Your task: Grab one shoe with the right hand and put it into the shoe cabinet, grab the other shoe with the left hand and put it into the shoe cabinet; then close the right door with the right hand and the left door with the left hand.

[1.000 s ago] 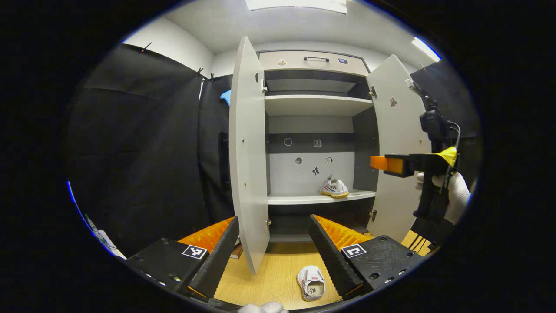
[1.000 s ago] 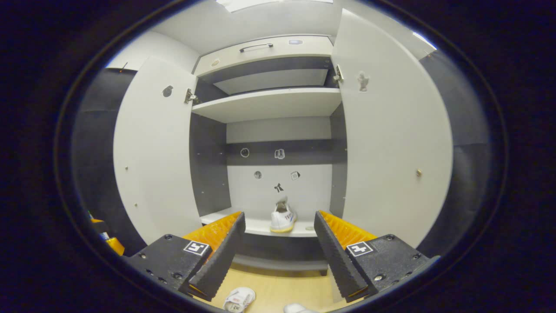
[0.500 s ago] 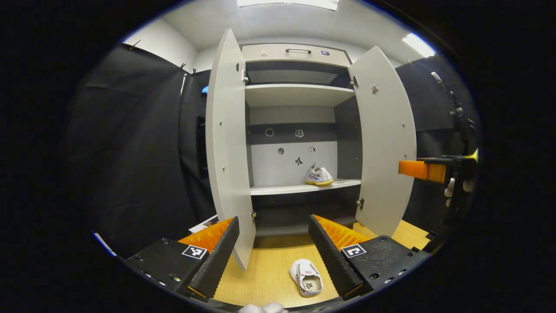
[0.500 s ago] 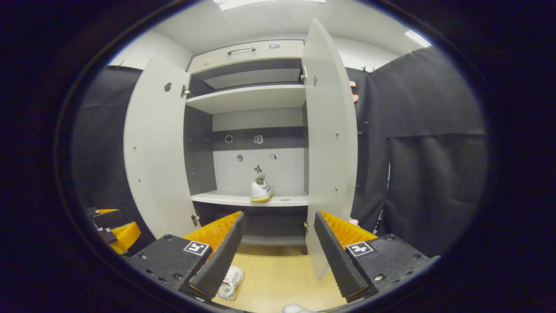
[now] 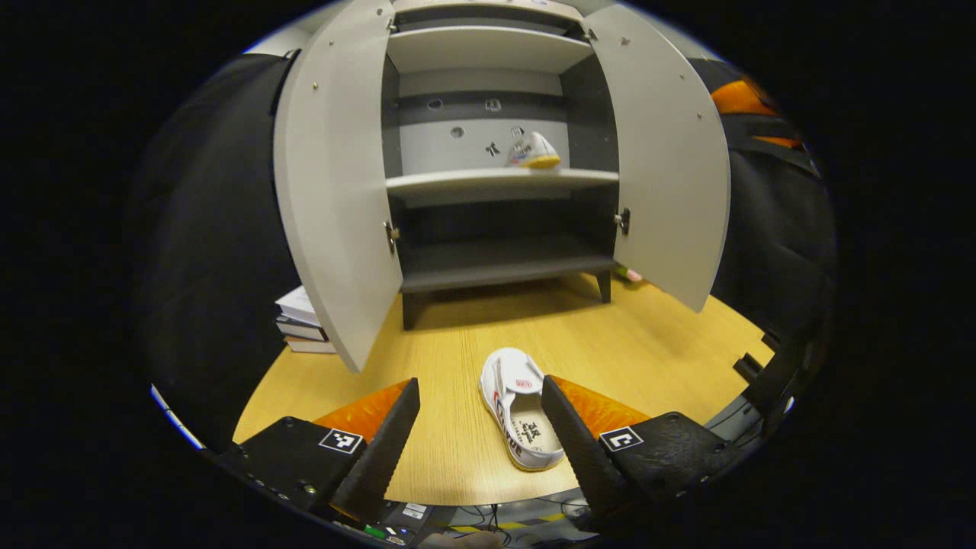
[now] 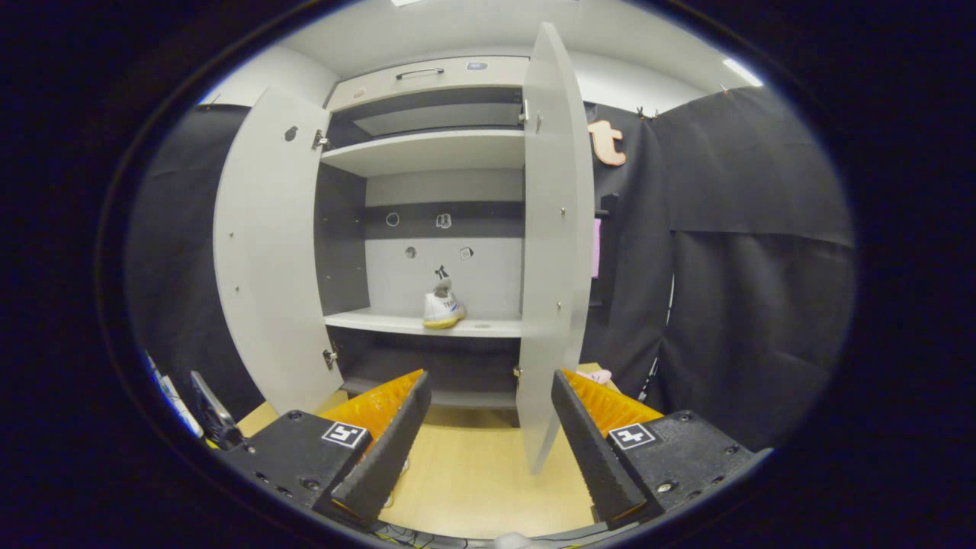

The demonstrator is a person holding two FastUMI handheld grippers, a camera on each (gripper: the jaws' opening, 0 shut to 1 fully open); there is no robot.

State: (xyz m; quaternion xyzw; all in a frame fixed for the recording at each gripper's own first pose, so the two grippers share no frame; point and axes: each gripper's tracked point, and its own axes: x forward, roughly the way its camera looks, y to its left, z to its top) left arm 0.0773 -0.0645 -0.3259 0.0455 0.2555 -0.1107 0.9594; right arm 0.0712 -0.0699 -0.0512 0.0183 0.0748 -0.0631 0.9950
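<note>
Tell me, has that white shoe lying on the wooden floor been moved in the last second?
Cannot tell for sure. The shoe on the floor looks unmoved in front of the shoe cabinet; the left gripper has tipped down toward it.

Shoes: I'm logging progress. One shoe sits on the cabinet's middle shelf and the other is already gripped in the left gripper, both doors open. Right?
Not quite. The left gripper view shows the second shoe lying on the wooden floor between the open left gripper, not gripped. The first shoe is on the cabinet's middle shelf, and both doors are open.

Left gripper view tilts down at the shoe cabinet (image 5: 496,175); right gripper view faces it level.
</note>
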